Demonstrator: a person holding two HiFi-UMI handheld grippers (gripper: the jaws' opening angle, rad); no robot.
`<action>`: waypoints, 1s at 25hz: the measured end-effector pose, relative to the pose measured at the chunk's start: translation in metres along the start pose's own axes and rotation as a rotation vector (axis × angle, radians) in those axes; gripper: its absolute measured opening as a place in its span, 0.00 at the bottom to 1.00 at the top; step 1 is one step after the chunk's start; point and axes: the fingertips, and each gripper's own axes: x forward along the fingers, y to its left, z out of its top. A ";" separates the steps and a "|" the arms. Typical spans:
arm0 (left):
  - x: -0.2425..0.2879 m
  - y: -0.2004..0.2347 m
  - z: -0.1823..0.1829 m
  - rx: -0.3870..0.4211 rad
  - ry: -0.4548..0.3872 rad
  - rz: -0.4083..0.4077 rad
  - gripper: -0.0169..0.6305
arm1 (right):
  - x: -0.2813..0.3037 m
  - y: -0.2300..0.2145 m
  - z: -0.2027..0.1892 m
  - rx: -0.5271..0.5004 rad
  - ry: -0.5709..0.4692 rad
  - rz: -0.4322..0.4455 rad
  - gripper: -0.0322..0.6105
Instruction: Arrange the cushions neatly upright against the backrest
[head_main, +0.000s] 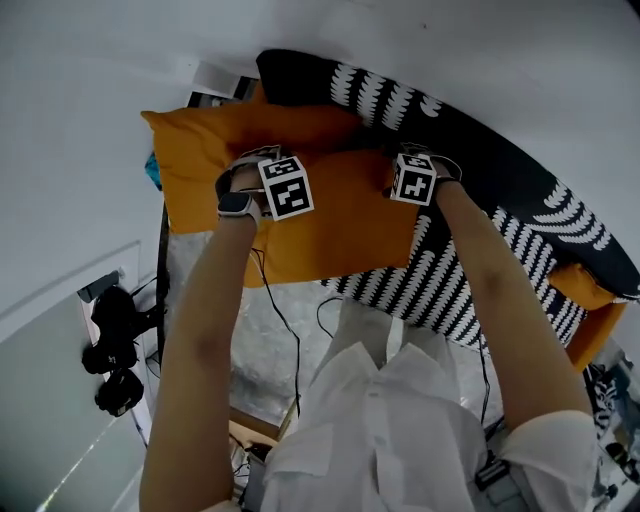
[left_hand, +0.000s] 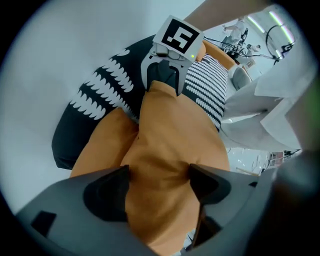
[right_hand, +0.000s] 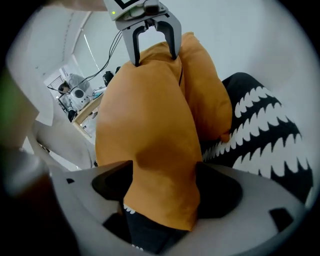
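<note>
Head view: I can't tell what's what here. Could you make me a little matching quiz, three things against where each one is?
Things:
1. front orange cushion
2. rear orange cushion
3. black-and-white patterned fabric

Places:
A. behind another orange cushion, nearest the white wall
B. between the jaws of the left gripper and the right gripper
C. to the right of both orange cushions

Pairs: 1-B, 2-A, 3-C.

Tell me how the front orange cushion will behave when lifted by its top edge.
Probably soft and floppy: the front orange cushion creases at the left gripper. Likely light for its size, since it looks plump. Its matte fabric should hardly slip.
</note>
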 end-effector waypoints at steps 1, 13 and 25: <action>0.003 0.001 -0.001 -0.004 0.000 -0.006 0.60 | 0.005 -0.002 0.001 -0.001 0.002 0.002 0.65; 0.017 -0.007 -0.004 -0.026 -0.016 -0.098 0.39 | 0.023 0.005 0.003 0.039 0.070 0.006 0.32; -0.026 -0.056 -0.001 -0.074 0.007 -0.100 0.14 | -0.046 0.060 0.005 0.095 0.101 -0.050 0.08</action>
